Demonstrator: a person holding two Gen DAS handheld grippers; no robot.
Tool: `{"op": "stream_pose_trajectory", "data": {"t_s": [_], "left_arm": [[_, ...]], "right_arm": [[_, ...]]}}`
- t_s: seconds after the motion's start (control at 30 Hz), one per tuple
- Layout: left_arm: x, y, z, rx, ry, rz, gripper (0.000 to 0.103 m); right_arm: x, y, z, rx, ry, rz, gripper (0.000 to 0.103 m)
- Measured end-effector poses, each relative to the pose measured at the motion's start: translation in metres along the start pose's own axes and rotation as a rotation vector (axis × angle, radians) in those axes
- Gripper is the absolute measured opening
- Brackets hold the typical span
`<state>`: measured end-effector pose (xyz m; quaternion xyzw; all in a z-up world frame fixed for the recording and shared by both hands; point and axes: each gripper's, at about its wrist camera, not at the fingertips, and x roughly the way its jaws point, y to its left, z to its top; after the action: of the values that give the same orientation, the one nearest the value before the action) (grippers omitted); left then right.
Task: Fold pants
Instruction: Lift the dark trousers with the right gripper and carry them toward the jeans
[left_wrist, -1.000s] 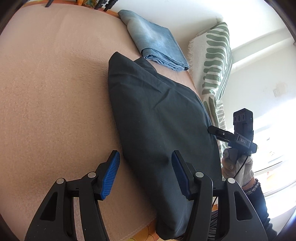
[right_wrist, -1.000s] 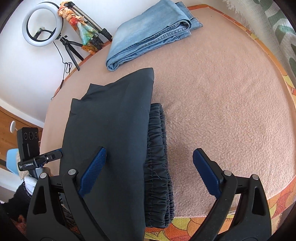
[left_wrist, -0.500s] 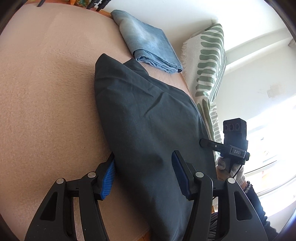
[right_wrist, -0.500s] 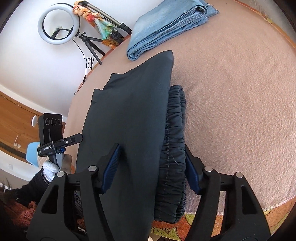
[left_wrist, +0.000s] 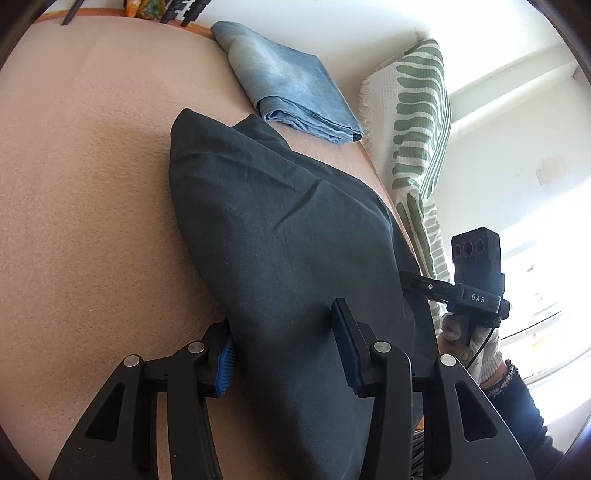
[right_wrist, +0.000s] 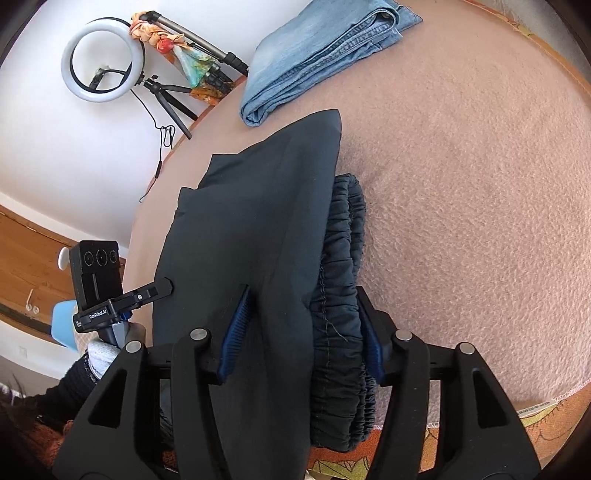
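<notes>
Nearest me, both sets of jaws are clenched on the pants (left_wrist: 288, 229) at the near edge of the pink blanket (left_wrist: 92, 184). My left gripper (left_wrist: 284, 354) has one pad tucked under the left folded edge and the other pressed on top, with a thick roll of dark cloth between them. My right gripper (right_wrist: 301, 332) holds the right side of the same near end. One pad is on the smooth top layer and the other is against the gathered waistband (right_wrist: 343, 258), which sticks out from under that layer on the right. How hard either pinch bites I cannot tell, but cloth fills both gaps.

The pants run straight away from me, with their long axis near to far. They are wide at my jaws and narrow to a corner at the far end. Both hands sit at the near end, side by side, and neither is closer to the far corner. I judge that the next fold is the near end carried over toward the far end, along that axis.

There is bare blanket well out to the left and to the right, so I have room on both sides. The near edge is tight, with cloth hanging just past the blanket's border. Beyond the far corner lie folded jeans (left_wrist: 291, 88), near the pants but apart from them. The fold should land short of them. A striped throw (left_wrist: 417, 122) hangs off to the far right.
</notes>
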<state>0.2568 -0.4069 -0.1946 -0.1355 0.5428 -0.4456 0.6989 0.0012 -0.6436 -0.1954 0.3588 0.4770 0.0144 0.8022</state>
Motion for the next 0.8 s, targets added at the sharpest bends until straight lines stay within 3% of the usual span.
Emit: {"op": "stream_pose_trajectory", "data": {"t_s": [0.07,0.17,0.33,0.43,0.8], "left_arm": [[0.002,0.0,0.0,0.004,0.001,0.003,0.024],[-0.001,-0.002,0.001,0.039,-0.016,0.013,0.014],[-0.009,-0.024,-0.002,0.183,-0.046,0.063,0.01],[-0.016,-0.034,-0.006,0.258,-0.066,0.083,0.01],[-0.034,-0.04,-0.005,0.278,-0.1,0.06,0.008]], "right_arm": [[0.002,0.007,-0.002,0.0,-0.01,-0.06,0.036],[-0.007,0.025,-0.005,-0.022,-0.043,-0.103,0.022],[-0.009,0.07,-0.01,-0.143,-0.058,-0.248,0.021],[-0.012,0.085,-0.01,-0.173,-0.079,-0.274,0.02],[-0.026,0.128,-0.013,-0.248,-0.143,-0.327,0.02]]}}
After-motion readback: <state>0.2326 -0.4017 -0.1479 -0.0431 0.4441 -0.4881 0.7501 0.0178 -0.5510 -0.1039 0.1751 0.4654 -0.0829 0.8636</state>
